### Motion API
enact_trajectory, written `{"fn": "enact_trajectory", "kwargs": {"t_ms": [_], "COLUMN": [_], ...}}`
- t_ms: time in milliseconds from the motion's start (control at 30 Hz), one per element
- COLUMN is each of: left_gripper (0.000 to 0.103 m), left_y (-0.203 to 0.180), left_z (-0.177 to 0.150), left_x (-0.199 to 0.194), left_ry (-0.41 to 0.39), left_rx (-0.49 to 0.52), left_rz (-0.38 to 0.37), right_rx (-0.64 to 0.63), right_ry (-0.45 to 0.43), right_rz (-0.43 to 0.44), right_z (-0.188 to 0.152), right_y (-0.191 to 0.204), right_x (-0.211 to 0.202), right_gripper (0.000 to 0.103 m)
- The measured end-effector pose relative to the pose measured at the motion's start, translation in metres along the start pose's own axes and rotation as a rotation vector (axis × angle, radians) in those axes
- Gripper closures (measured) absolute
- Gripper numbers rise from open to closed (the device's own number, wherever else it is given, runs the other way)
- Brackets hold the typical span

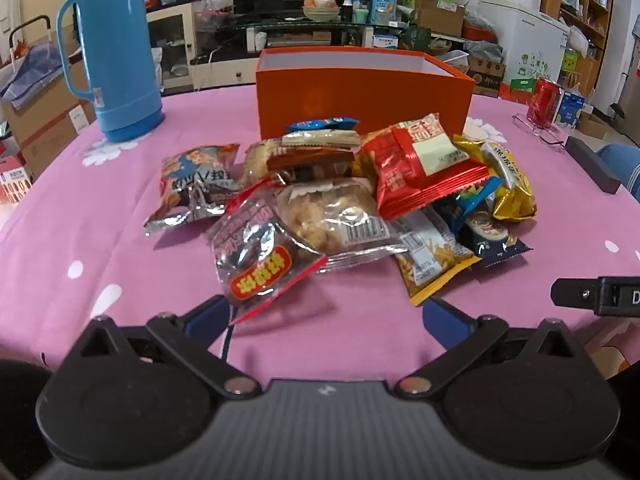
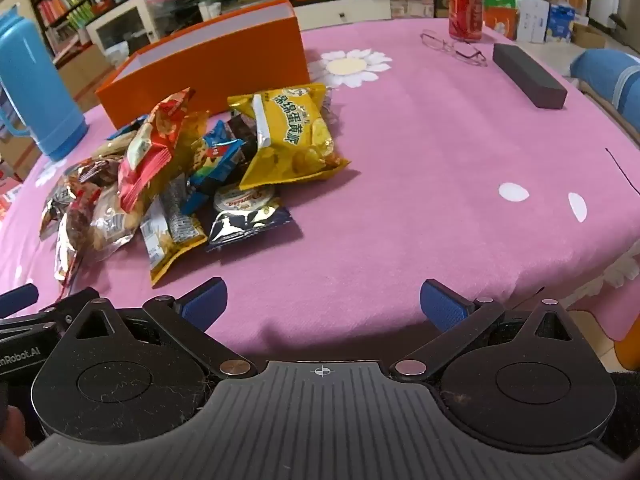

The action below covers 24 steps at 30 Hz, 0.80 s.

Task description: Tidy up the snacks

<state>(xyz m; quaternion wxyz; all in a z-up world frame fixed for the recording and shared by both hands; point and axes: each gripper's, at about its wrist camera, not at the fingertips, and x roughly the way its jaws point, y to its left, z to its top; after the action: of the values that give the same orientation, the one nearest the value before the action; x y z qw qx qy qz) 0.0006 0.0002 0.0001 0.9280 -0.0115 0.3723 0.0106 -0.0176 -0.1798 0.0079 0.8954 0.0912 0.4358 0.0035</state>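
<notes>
Nothing is judged to have been done yet: the snacks (image 1: 344, 200) are heaped in one loose pile on the pink desk (image 1: 100, 240), and the orange box (image 1: 360, 92), open at the top, is seen just behind the pile at twelve o'clock in the left wrist view. What can be seen of its white inner walls shows no packet, though the floor of the box is hidden.

The left gripper (image 1: 326, 316) is held just short of the pile with its jaws spread wide and nothing between them; the corner of a silver and red packet (image 1: 260, 264) lies next to the left blue pad, and whether it is touched cannot be told. The right gripper (image 2: 324, 300) is held over bare cloth, jaws likewise wide and empty, with the pile at about ten o'clock in its view and a yellow bag (image 2: 288, 136) at the pile's near edge, the box (image 2: 208, 64) beyond it.

A blue flask (image 1: 116, 48) is stood at ten o'clock, and a red can (image 2: 466, 12), glasses (image 2: 454, 48) and a dark case (image 2: 528, 76) are set well apart at one o'clock.

The whole pile is therefore left to be sorted, presumably into the box, packet by packet
</notes>
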Motion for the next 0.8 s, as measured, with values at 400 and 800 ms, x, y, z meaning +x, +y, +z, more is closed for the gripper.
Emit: {"fn": "enact_trajectory", "kwargs": {"t_ms": [400,800], "left_gripper": [0.001,0.001], "left_y": [0.0006,0.001], "left_z": [-0.0003,-0.0013], "left_x": [0.0018,0.0034], "left_ry": [0.002,0.014], "left_rx": [-0.001,-0.002], "left_rz": [-0.007,-0.005], "right_rx": [0.0,-0.008], "right_ry": [0.008,0.019], "right_rz": [0.002,0.006], "right_z": [-0.0002,-0.0001], "right_y": [0.0008,0.0018], "right_x": [0.0047,0.0066], "right_gripper": [0.01,0.01]}}
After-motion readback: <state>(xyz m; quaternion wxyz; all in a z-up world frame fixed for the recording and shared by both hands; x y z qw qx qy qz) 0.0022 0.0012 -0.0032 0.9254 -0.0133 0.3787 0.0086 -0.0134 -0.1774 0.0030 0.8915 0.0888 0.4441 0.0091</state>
